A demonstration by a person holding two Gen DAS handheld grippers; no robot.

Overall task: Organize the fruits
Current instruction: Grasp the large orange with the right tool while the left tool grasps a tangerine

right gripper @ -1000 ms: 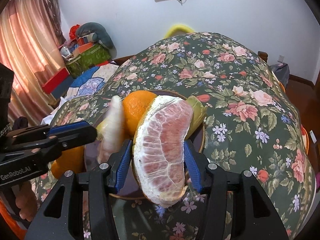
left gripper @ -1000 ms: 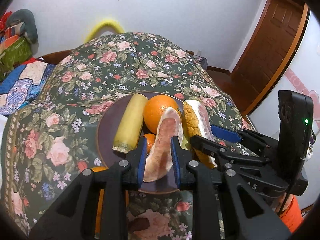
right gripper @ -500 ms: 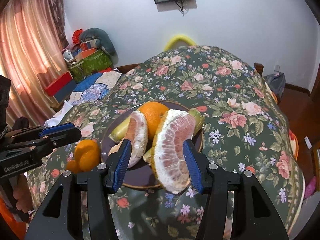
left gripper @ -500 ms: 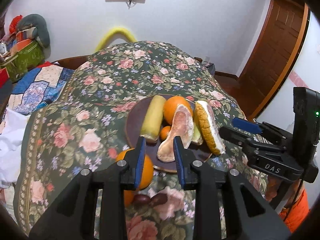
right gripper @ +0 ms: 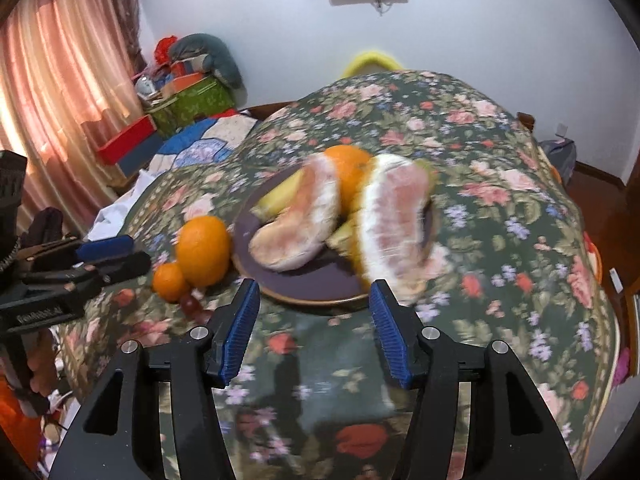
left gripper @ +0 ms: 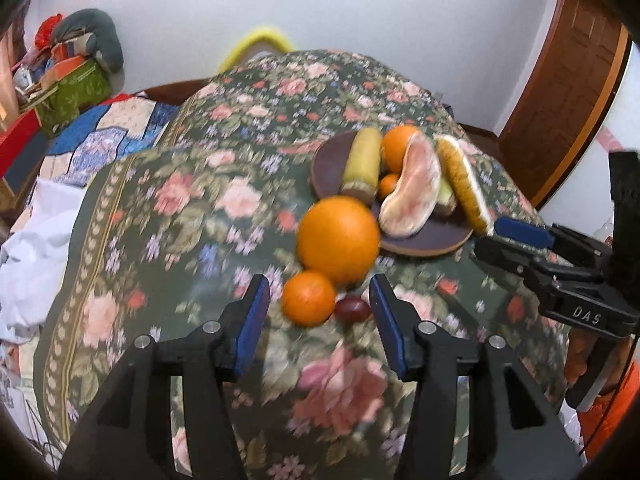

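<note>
With two pomelo wedges already lying on the plate (left gripper: pixel 420 242), the step in hand looks like gathering the loose fruit beside it on the flowered counter (left gripper: pixel 168 216). The left claw (left gripper: pixel 320 310) hovers spread wide and empty, its jaws framing the small orange (left gripper: pixel 308 298) and the dark red fruit (left gripper: pixel 352 309) without touching either; the big orange (left gripper: pixel 338 238) sits just beyond them, against the plate's near rim. The right claw (right gripper: pixel 314 322) is likewise wide open and holds nothing, poised just short of the plate's near edge, with the nearer pomelo wedge (right gripper: pixel 394 228) leaning on the plate ahead of it and the other pomelo wedge (right gripper: pixel 298 226) resting next to it. The next move probably calls for the left claw to drop lower, centre on one orange and close gently, since round fruit may roll off the cloth.
</note>
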